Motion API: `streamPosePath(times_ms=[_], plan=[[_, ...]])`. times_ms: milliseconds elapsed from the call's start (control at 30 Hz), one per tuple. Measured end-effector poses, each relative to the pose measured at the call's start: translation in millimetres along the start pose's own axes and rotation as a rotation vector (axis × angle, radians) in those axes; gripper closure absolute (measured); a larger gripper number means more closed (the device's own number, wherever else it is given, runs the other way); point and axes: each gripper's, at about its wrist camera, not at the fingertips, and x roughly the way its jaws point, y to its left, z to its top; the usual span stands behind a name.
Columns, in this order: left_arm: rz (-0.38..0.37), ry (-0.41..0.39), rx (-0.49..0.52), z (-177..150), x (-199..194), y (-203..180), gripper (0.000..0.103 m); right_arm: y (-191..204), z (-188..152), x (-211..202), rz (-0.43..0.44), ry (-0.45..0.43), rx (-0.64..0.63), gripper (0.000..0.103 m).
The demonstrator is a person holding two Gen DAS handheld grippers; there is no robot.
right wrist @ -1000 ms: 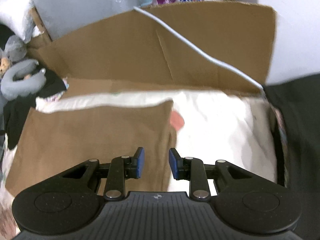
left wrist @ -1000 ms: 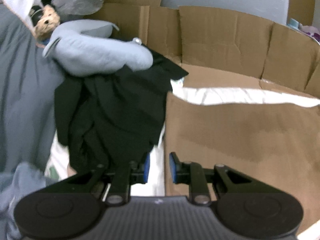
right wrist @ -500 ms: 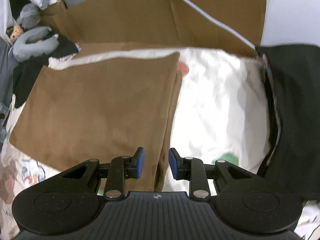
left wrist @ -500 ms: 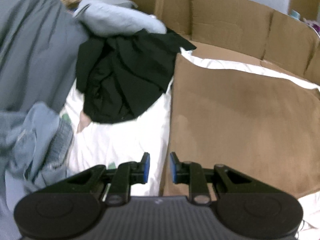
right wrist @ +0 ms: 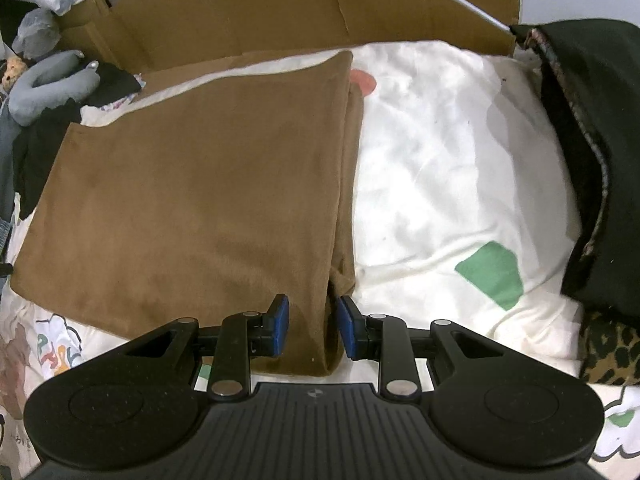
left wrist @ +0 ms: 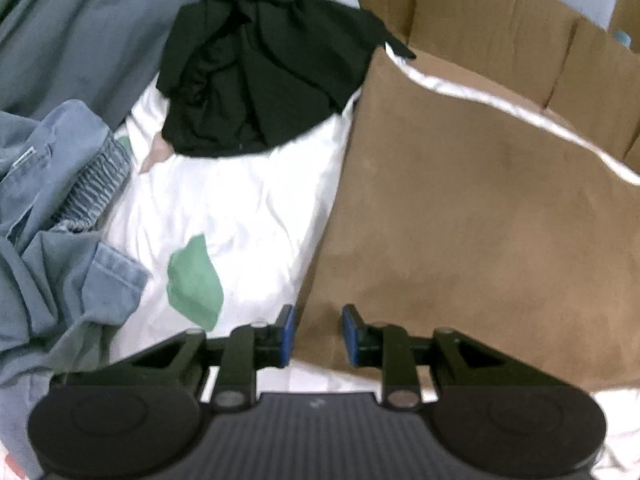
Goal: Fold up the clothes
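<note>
Brown garment (right wrist: 192, 200) lies flat & folded on white printed sheet (right wrist: 440, 152), its doubled edge running along the right side toward the cardboard wall (right wrist: 240, 8) at the back. Left gripper (left wrist: 316, 336) sits at the garment's near-left corner; jaws part-open, small gap, nothing held. Right gripper (right wrist: 310, 326) sits at the near-right corner over the folded edge; jaws likewise part-open w/ brown cloth seen in the gap, contact w/ blue pads (right wrist: 280, 320) cannot be told. Crumpled black garment (left wrist: 256, 80) lies at far left, touching the brown one's far corner. Denim item (left wrist: 52, 208) bunched at left edge. Black cloth pile (right wrist: 592, 140) at right.
</note>
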Motion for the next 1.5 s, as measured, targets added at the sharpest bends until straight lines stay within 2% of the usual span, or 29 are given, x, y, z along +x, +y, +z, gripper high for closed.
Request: streamPosePath(times_ms=[133, 233, 267, 333, 600, 733, 767, 800, 833, 867, 933, 1033, 1133, 1200, 1233, 1267, 1400, 1500], plan=[[-0.002, 0.039, -0.057, -7, 10, 11, 0.075, -1, -4, 7, 0.011, 0.024, 0.006, 0.074], [-0.027, 0.06, -0.093, -12, 15, 14, 0.075, -4, -6, 10, 0.018, 0.042, 0.018, 0.083], [-0.035, 0.062, -0.104, -13, 16, 16, 0.073, -4, -7, 11, 0.021, 0.045, 0.024, 0.086], [-0.048, 0.063, -0.124, -15, 17, 18, 0.069, -6, -8, 12, 0.027, 0.048, 0.032, 0.101], [-0.09, 0.048, -0.2, -18, 14, 28, 0.069, -10, -12, 11, 0.021, 0.045, 0.052, 0.103], [-0.145, 0.057, -0.326, -19, 24, 42, 0.069, -14, -13, 11, 0.006, 0.042, 0.079, 0.103], [-0.16, 0.061, -0.363, -20, 27, 46, 0.072, -15, -13, 12, 0.002, 0.041, 0.086, 0.102], [-0.176, 0.065, -0.4, -20, 30, 50, 0.08, -16, -14, 12, -0.001, 0.04, 0.092, 0.102], [-0.183, 0.06, -0.404, -20, 29, 51, 0.084, -17, -14, 11, -0.01, 0.037, 0.095, 0.101], [-0.19, 0.054, -0.406, -20, 28, 52, 0.094, -17, -14, 9, -0.022, 0.034, 0.093, 0.1], [-0.191, 0.041, -0.405, -20, 24, 54, 0.095, -18, -16, 5, -0.037, 0.032, 0.094, 0.099], [-0.174, 0.02, -0.399, -18, 17, 56, 0.095, -19, -20, -2, -0.04, 0.034, 0.12, 0.096], [-0.17, 0.007, -0.405, -17, 12, 58, 0.095, -22, -24, -8, -0.005, 0.037, 0.167, 0.095], [-0.177, 0.01, -0.401, -17, 10, 58, 0.092, -24, -28, -8, 0.037, 0.046, 0.211, 0.088], [-0.183, 0.016, -0.398, -17, 10, 57, 0.09, -25, -31, -7, 0.066, 0.053, 0.235, 0.077], [-0.188, 0.022, -0.402, -19, 10, 58, 0.088, -27, -34, -5, 0.103, 0.061, 0.261, 0.071], [-0.216, 0.041, -0.422, -24, 14, 56, 0.079, -29, -43, 3, 0.165, 0.069, 0.348, 0.071], [-0.241, 0.054, -0.44, -28, 18, 54, 0.077, -33, -48, 10, 0.194, 0.052, 0.426, 0.067]])
